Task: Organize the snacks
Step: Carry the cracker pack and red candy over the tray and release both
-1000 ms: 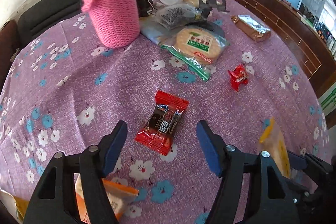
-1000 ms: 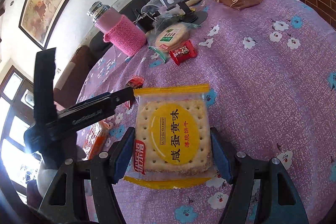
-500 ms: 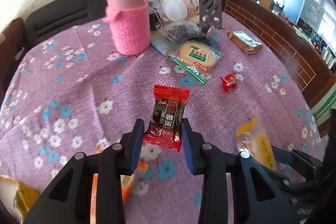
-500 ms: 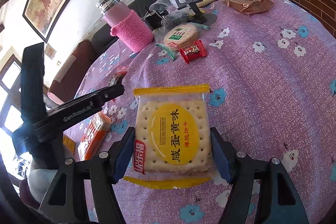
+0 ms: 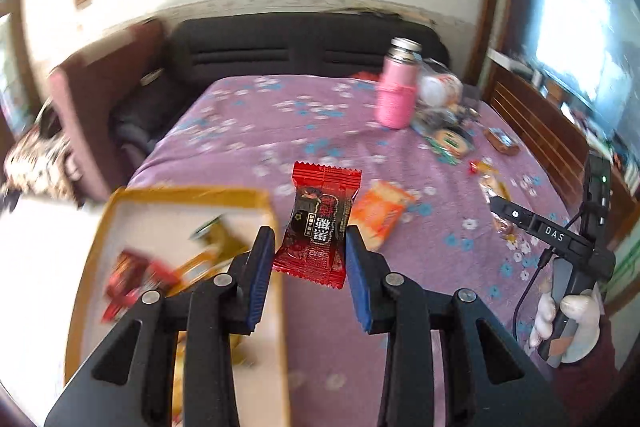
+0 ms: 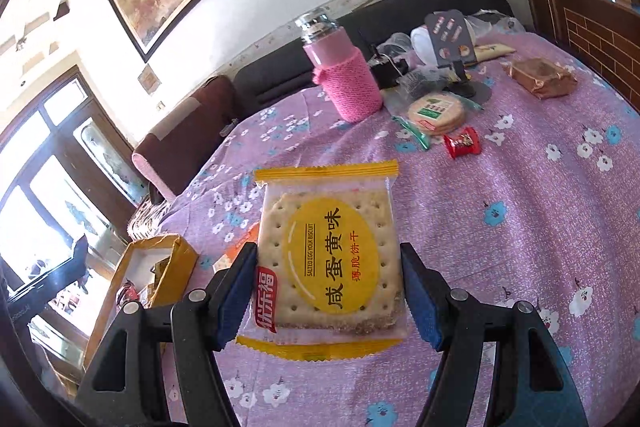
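Purple floral tablecloth (image 6: 520,227); cardboard box (image 5: 120,203) at its edge holds snacks. Right gripper (image 6: 328,291) clamps yellow cracker pack (image 6: 328,263) above tablecloth. Left gripper (image 5: 308,259) clamps red candy packet (image 5: 318,223) just beside box.

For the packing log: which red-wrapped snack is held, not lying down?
The red candy packet with the black label, clamped between the left gripper fingers; the small red candy lies on the tablecloth.
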Action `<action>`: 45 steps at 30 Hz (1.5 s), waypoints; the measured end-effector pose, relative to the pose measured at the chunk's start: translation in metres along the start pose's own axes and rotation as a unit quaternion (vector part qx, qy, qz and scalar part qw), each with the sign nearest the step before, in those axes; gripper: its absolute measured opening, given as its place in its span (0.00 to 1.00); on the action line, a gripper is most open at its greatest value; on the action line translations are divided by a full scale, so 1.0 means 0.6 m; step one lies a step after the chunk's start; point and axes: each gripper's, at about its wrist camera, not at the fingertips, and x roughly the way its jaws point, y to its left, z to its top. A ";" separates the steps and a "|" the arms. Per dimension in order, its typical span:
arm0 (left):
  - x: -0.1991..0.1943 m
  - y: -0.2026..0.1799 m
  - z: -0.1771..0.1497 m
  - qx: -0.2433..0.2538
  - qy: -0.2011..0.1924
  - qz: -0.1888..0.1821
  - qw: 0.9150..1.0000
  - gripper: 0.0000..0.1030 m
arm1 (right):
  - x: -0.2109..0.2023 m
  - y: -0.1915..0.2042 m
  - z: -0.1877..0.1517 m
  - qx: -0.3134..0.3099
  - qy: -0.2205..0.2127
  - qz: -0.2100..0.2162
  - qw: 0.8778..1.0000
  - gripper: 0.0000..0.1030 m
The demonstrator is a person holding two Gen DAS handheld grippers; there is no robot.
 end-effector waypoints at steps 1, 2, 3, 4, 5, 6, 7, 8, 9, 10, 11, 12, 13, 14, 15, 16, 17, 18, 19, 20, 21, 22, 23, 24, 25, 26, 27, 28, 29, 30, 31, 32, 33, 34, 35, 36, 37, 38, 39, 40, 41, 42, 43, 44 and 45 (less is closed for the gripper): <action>-0.012 0.024 -0.009 -0.017 -0.003 0.008 1.000 0.32 | 0.000 0.015 -0.002 -0.006 0.003 -0.001 1.000 0.68; -0.023 0.046 -0.018 -0.032 -0.006 0.016 0.999 0.32 | 0.002 0.030 -0.005 -0.010 0.008 0.003 1.000 0.68; -0.033 0.067 -0.027 -0.047 -0.009 0.024 0.999 0.32 | 0.003 0.049 -0.010 -0.015 0.017 0.014 1.000 0.68; -0.042 0.089 -0.038 -0.060 -0.012 0.032 0.998 0.32 | 0.005 0.069 -0.017 -0.021 0.026 0.025 0.999 0.68; -0.044 0.106 -0.048 -0.069 -0.013 0.041 0.997 0.32 | 0.007 0.091 -0.023 -0.028 0.034 0.035 0.998 0.68; -0.044 0.119 -0.059 -0.077 -0.012 0.049 0.996 0.32 | 0.009 0.117 -0.030 -0.037 0.043 0.046 0.997 0.68; -0.040 0.132 -0.069 -0.086 -0.009 0.054 0.995 0.32 | 0.012 0.145 -0.037 -0.048 0.052 0.055 0.996 0.68; -0.036 0.145 -0.081 -0.095 -0.005 0.057 0.994 0.32 | 0.014 0.171 -0.044 -0.060 0.061 0.064 0.994 0.68; -0.032 0.155 -0.091 -0.103 -0.001 0.060 0.993 0.32 | 0.017 0.201 -0.051 -0.075 0.071 0.073 0.992 0.68; -0.030 0.167 -0.102 -0.111 0.003 0.063 0.992 0.32 | 0.021 0.229 -0.058 -0.091 0.081 0.080 0.989 0.68; -0.028 0.177 -0.112 -0.117 0.006 0.067 0.991 0.32 | 0.027 0.258 -0.065 -0.106 0.093 0.089 0.986 0.68; -0.024 0.189 -0.121 -0.123 0.008 0.072 0.990 0.32 | 0.035 0.283 -0.073 -0.115 0.105 0.098 0.983 0.68; -0.021 0.196 -0.127 -0.127 0.010 0.077 0.989 0.32 | 0.042 0.306 -0.083 -0.122 0.118 0.106 0.980 0.68; -0.015 0.203 -0.131 -0.132 0.012 0.083 0.988 0.32 | 0.052 0.329 -0.091 -0.128 0.133 0.115 0.976 0.68; -0.013 0.214 -0.136 -0.136 0.013 0.087 0.987 0.32 | 0.059 0.350 -0.103 -0.133 0.147 0.124 0.972 0.67; -0.012 0.224 -0.141 -0.139 0.015 0.089 0.986 0.32 | 0.068 0.370 -0.113 -0.137 0.161 0.133 0.968 0.67; -0.010 0.234 -0.143 -0.142 0.017 0.090 0.986 0.32 | 0.079 0.389 -0.124 -0.141 0.177 0.143 0.963 0.67; -0.006 0.244 -0.147 -0.146 0.020 0.091 0.985 0.32 | 0.090 0.406 -0.137 -0.143 0.193 0.152 0.959 0.67; 0.000 0.251 -0.149 -0.149 0.023 0.090 0.984 0.32 | 0.103 0.422 -0.147 -0.146 0.206 0.156 0.955 0.67; 0.005 0.258 -0.152 -0.152 0.026 0.089 0.984 0.32 | 0.116 0.436 -0.158 -0.149 0.217 0.155 0.952 0.67; 0.008 0.261 -0.154 -0.153 0.028 0.087 0.984 0.32 | 0.132 0.450 -0.164 -0.154 0.223 0.146 0.952 0.67; 0.013 0.264 -0.157 -0.154 0.031 0.085 0.984 0.32 | 0.146 0.457 -0.167 -0.158 0.224 0.136 0.952 0.67; 0.016 0.266 -0.159 -0.154 0.032 0.083 0.984 0.32 | 0.161 0.466 -0.168 -0.161 0.225 0.127 0.953 0.67; 0.019 0.269 -0.161 -0.154 0.034 0.082 0.984 0.32 | 0.177 0.476 -0.166 -0.165 0.224 0.118 0.953 0.67; 0.022 0.270 -0.162 -0.153 0.035 0.081 0.984 0.33 | 0.190 0.483 -0.164 -0.169 0.221 0.107 0.954 0.67; 0.026 0.271 -0.162 -0.153 0.037 0.080 0.984 0.33 | 0.202 0.492 -0.161 -0.174 0.217 0.097 0.956 0.67; 0.029 0.273 -0.162 -0.154 0.039 0.077 0.984 0.33 | 0.217 0.500 -0.157 -0.179 0.217 0.088 0.956 0.67; 0.032 0.274 -0.163 -0.155 0.040 0.074 0.984 0.33 | 0.230 0.506 -0.154 -0.180 0.220 0.081 0.955 0.67; 0.034 0.277 -0.164 -0.157 0.041 0.072 0.984 0.33 | 0.243 0.511 -0.151 -0.179 0.223 0.075 0.955 0.67; 0.036 0.279 -0.163 -0.159 0.041 0.069 0.984 0.33 | 0.255 0.516 -0.147 -0.180 0.225 0.069 0.955 0.67; 0.039 0.281 -0.162 -0.160 0.041 0.067 0.984 0.33 | 0.266 0.522 -0.143 -0.182 0.228 0.064 0.954 0.67; 0.040 0.283 -0.161 -0.161 0.041 0.065 0.984 0.33 | 0.277 0.529 -0.142 -0.186 0.230 0.058 0.953 0.67; 0.042 0.284 -0.160 -0.162 0.041 0.064 0.984 0.33 | 0.287 0.533 -0.141 -0.188 0.233 0.051 0.953 0.67; 0.044 0.284 -0.159 -0.163 0.041 0.064 0.984 0.33 | 0.297 0.537 -0.140 -0.190 0.235 0.046 0.952 0.67; 0.045 0.285 -0.159 -0.164 0.041 0.065 0.983 0.33 | 0.305 0.541 -0.140 -0.192 0.238 0.043 0.951 0.67; 0.046 0.285 -0.158 -0.165 0.041 0.066 0.983 0.34 | 0.313 0.543 -0.142 -0.193 0.241 0.042 0.950 0.67; 0.047 0.286 -0.158 -0.166 0.042 0.066 0.983 0.34 | 0.317 0.545 -0.143 -0.192 0.242 0.045 0.950 0.68; 0.046 0.286 -0.158 -0.167 0.043 0.066 0.983 0.35 | 0.321 0.548 -0.143 -0.190 0.243 0.051 0.950 0.69; 0.045 0.286 -0.158 -0.167 0.042 0.068 0.983 0.43 | 0.321 0.548 -0.142 -0.185 0.244 0.054 0.950 0.69; 0.043 0.285 -0.157 -0.167 0.042 0.072 0.982 0.47 | 0.320 0.549 -0.139 -0.179 0.241 0.057 0.952 0.70; 0.040 0.284 -0.156 -0.166 0.040 0.075 0.983 0.52 | 0.314 0.548 -0.137 -0.174 0.237 0.060 0.954 0.70; 0.034 0.281 -0.154 -0.163 0.037 0.077 0.983 0.53 | 0.309 0.547 -0.133 -0.170 0.232 0.063 0.956 0.70; 0.029 0.277 -0.152 -0.161 0.033 0.081 0.983 0.54 | 0.301 0.547 -0.128 -0.169 0.227 0.065 0.957 0.70; 0.023 0.273 -0.150 -0.159 0.030 0.086 0.983 0.58 | 0.291 0.548 -0.123 -0.167 0.220 0.067 0.959 0.70; 0.017 0.269 -0.147 -0.157 0.028 0.091 0.983 0.64 | 0.278 0.547 -0.118 -0.165 0.212 0.070 0.961 0.70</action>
